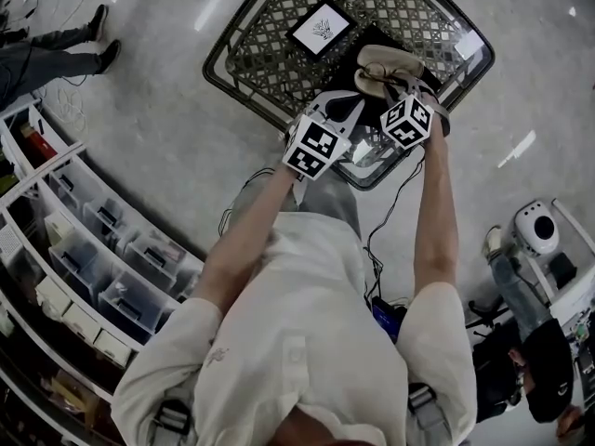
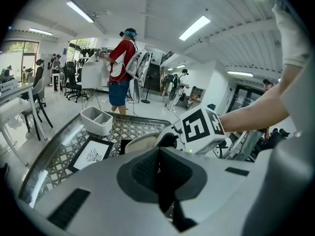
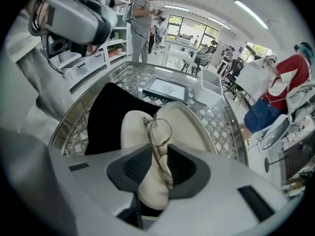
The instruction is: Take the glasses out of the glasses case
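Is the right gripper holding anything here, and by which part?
Nothing. The right gripper stands open astride the glasses, which lie on the open case, without pressing them.

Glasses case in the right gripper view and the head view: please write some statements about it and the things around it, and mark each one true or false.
1. The glasses case is open. True.
2. The glasses lie on the table outside the case. False: they lie in the case, between the jaws of the right hand-held gripper.
3. The jaws of the right hand-held gripper stand apart and do not press on the glasses. True.
4. The framed print stands upright on the lattice table. False: it lies flat on it.
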Tool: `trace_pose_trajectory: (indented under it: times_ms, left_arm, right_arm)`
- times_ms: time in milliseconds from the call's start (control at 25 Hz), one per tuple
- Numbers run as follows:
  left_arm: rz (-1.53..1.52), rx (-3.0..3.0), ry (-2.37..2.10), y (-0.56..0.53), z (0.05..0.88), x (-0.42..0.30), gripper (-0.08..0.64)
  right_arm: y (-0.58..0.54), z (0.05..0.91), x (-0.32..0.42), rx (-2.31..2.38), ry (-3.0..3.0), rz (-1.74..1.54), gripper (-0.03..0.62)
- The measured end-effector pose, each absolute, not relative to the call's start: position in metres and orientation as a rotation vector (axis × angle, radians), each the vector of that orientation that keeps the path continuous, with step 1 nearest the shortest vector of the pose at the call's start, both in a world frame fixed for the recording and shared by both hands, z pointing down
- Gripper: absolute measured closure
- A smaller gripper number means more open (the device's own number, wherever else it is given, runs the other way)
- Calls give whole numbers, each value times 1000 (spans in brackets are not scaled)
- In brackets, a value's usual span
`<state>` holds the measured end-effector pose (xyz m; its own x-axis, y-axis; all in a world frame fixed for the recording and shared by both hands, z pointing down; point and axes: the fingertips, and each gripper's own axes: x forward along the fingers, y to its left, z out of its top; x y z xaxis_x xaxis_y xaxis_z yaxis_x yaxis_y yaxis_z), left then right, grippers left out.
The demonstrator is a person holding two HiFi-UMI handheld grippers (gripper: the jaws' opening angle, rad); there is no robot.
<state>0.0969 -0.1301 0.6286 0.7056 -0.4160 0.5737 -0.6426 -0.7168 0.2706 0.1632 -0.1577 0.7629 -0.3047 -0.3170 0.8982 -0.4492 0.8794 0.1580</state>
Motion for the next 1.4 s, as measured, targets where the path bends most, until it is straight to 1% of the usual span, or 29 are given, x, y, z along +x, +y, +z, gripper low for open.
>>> trace_pose_trajectory:
  times_ms: [80, 120, 360, 520, 560, 920, 1400]
  left_arm:
    - [672, 2461, -818, -130, 626, 97, 548]
    - [673, 2462, -821, -129, 625, 96, 548]
    - [687, 2452, -834, -128, 628, 93, 548]
    - [697, 2453, -834, -125, 628, 92, 548]
    - [701, 2452, -834, -124, 629, 92, 548]
    - [721, 2458, -829, -128, 631, 95, 548]
    - [727, 2486, -823, -130, 623, 102, 548]
  right_arm:
    - [-157, 760, 162, 542, -1930, 167, 454]
    - [-156, 760, 162, 533, -1929, 171, 451]
    - [-157, 774, 160, 503, -1897, 117, 494]
    - [-152, 785, 156, 497, -1868, 75, 559]
    - [-151, 786, 156, 508, -1865, 72, 565]
    - [-153, 781, 158, 601, -1896, 147, 572]
    - [-151, 756, 157, 677, -1934, 154, 572]
